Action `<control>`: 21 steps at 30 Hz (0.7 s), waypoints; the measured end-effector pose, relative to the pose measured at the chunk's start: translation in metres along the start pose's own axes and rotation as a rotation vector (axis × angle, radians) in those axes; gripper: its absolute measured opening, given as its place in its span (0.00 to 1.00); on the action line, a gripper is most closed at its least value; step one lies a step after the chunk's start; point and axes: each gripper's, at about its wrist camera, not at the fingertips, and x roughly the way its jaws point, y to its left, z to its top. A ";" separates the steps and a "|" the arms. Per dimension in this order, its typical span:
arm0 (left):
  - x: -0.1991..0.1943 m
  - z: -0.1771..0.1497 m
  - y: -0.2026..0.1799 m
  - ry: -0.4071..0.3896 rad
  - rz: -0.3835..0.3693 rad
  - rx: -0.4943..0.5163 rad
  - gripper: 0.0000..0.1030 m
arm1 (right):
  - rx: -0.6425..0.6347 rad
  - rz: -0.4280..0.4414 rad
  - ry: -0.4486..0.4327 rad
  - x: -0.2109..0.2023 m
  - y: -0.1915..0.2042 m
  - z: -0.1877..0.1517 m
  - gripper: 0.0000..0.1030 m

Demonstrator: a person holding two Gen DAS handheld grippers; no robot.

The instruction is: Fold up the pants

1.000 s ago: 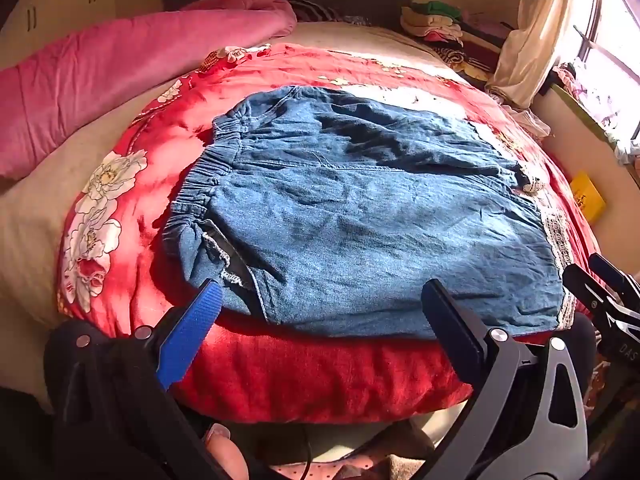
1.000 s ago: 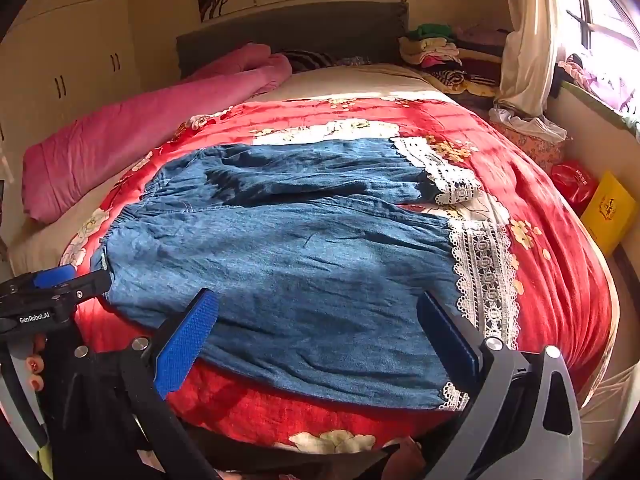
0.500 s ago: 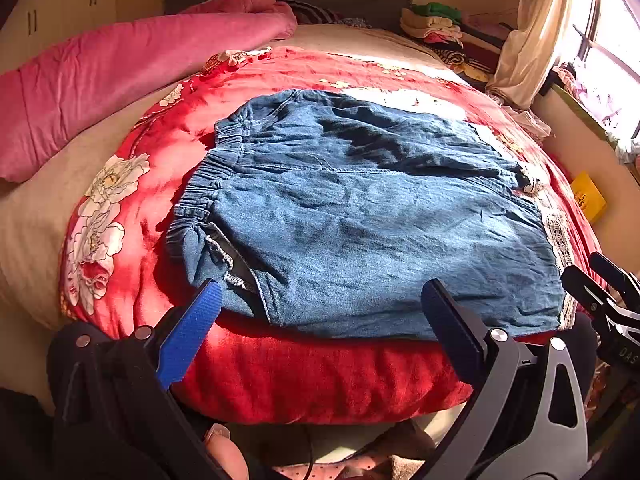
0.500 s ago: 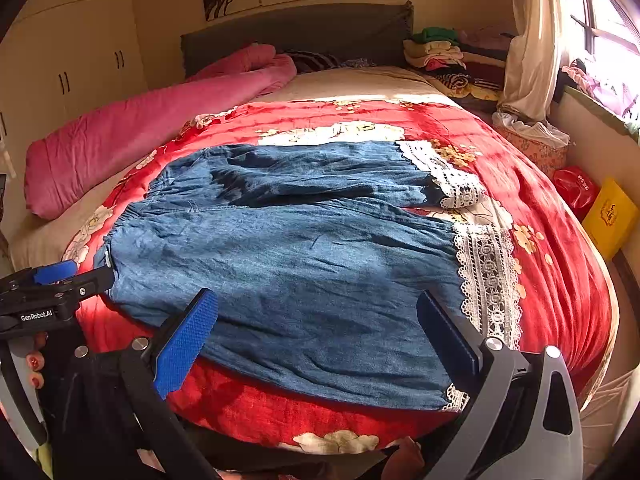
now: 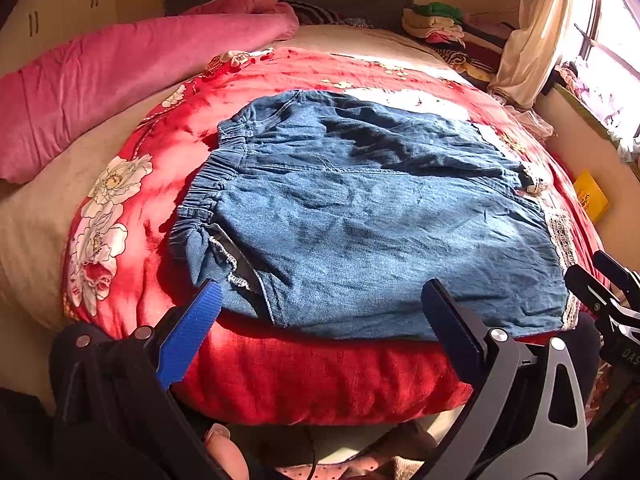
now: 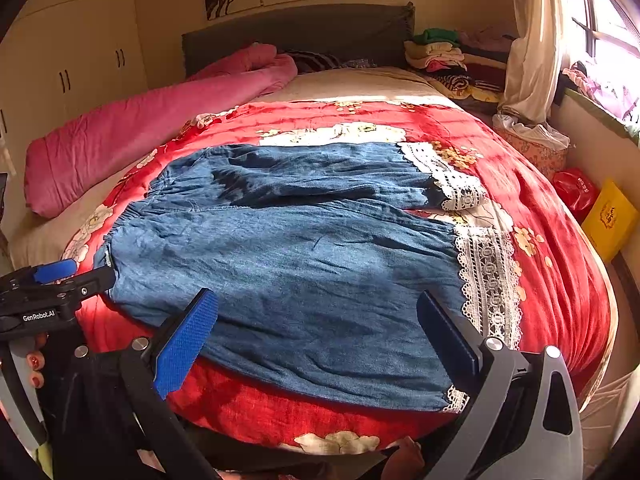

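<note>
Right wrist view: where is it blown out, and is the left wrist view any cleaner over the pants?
Right wrist view: the window is blown out white; sun stripes the red quilt; fisheye bows the bed edge. Left wrist view: glare whitens the quilt beyond the pants, a dark shadow crosses their far leg, yet the denim stays sharp.

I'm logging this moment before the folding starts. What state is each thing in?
Pants: spread flat on the quilt, unfolded, legs apart.
Left gripper: open, empty, at the waistband end.
Right gripper: open, empty, near the lace cuffs.
Red quilt: spread over the bed.
Pink blanket: rolled along the far side.
</note>
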 end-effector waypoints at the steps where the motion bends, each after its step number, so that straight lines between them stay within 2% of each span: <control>1: 0.000 0.000 0.000 -0.001 -0.001 0.000 0.91 | 0.000 0.001 0.002 0.000 0.000 0.000 0.96; 21: 0.000 0.000 0.001 0.001 0.000 0.001 0.91 | -0.012 0.006 0.002 0.003 0.002 0.002 0.96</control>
